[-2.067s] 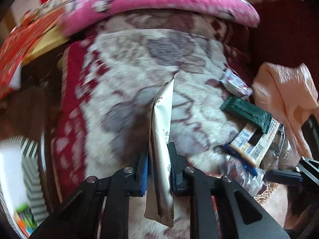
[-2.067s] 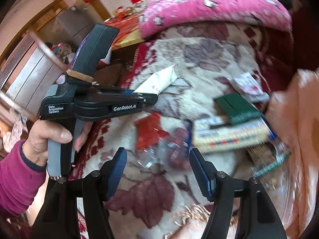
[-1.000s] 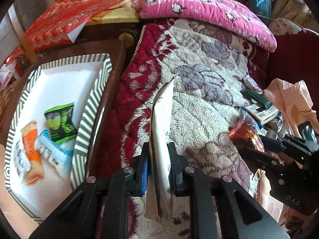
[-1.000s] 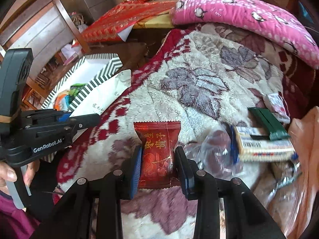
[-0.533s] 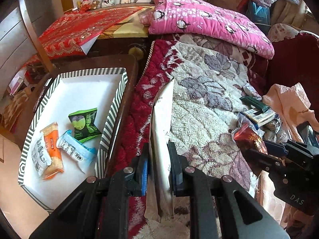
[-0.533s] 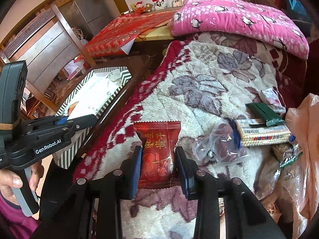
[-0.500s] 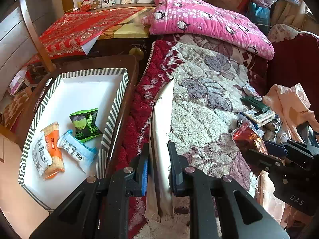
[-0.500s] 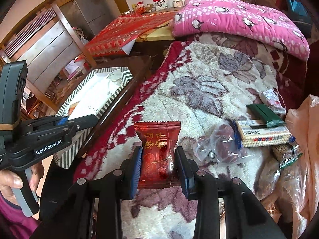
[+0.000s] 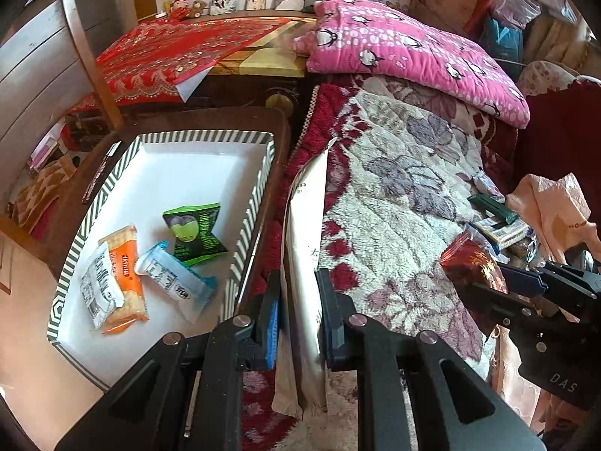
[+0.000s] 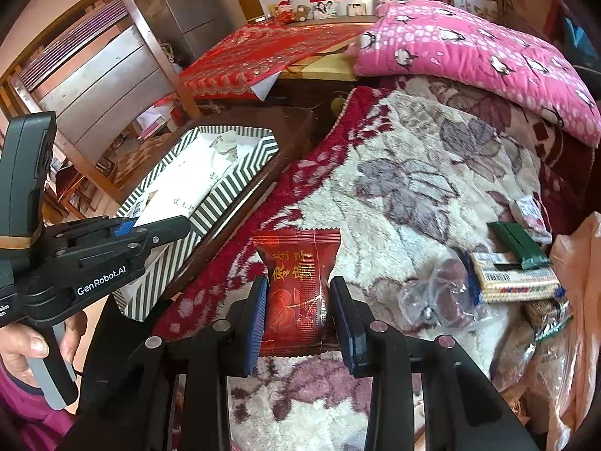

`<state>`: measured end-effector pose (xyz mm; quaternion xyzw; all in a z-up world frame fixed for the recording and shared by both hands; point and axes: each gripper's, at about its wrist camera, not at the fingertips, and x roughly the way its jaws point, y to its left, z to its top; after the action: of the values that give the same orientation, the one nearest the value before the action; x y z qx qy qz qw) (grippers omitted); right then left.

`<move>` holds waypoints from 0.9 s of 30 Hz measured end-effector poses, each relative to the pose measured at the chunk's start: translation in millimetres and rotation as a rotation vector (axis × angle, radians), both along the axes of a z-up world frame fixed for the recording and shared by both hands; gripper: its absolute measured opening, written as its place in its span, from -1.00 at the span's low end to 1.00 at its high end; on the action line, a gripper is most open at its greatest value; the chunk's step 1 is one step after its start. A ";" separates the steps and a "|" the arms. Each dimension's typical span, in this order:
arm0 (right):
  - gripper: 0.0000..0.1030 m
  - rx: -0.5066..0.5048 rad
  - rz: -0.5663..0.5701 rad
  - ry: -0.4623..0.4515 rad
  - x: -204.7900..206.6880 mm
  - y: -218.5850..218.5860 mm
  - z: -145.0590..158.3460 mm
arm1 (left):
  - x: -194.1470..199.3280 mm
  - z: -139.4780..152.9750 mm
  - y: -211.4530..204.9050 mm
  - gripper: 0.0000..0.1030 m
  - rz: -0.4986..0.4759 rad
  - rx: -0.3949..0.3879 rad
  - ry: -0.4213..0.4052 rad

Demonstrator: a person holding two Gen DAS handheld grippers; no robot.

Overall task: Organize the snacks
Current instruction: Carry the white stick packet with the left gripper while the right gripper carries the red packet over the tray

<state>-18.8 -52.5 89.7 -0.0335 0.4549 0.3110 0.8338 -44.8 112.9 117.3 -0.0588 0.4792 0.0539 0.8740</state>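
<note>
Left wrist view: the left tool (image 9: pixel 296 310) is gripping a pale sachet (image 9: pixel 306 248) edge-on, its pads pressing both faces, above the seam between the blanket (image 9: pixel 398 203) and the striped box (image 9: pixel 248 221). The box is sitting on a dark bench (image 9: pixel 210 120) beside the bed and is holding four snacks: a green pack (image 9: pixel 193 233), a blue-ended bar (image 9: pixel 172 280), an orange pack (image 9: pixel 126 274) and a white pack (image 9: pixel 99 285). At right, the right tool (image 9: pixel 484 278) is clamping a red pack (image 9: pixel 471 263).

Right wrist view: the right tool (image 10: pixel 298 317) is closed on the red pack (image 10: pixel 298 282), holding it upright over the blanket (image 10: pixel 405 195). The left tool (image 10: pixel 176 225) is reaching toward the box (image 10: pixel 233 184), a person's hand (image 10: pixel 28 345) around its handle. Loose snacks (image 10: pixel 511 274) are waiting on the bed at right.

For a clean drop, the sachet is probably best carried fully past the striped wall and over bare white floor before the jaws part; being long, it could otherwise catch on the rim. The red pack should follow only once the left tool is clear.
</note>
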 end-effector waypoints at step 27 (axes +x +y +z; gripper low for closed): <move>-0.30 -0.029 0.093 -0.028 2.6 55.2 13.6 | -9.9 4.2 35.8 -0.67 0.072 -0.005 -0.008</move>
<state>-16.3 2.7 103.3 -0.0709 0.4458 0.3421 0.8241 -54.7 148.7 121.5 -0.0786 0.4733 0.0838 0.8734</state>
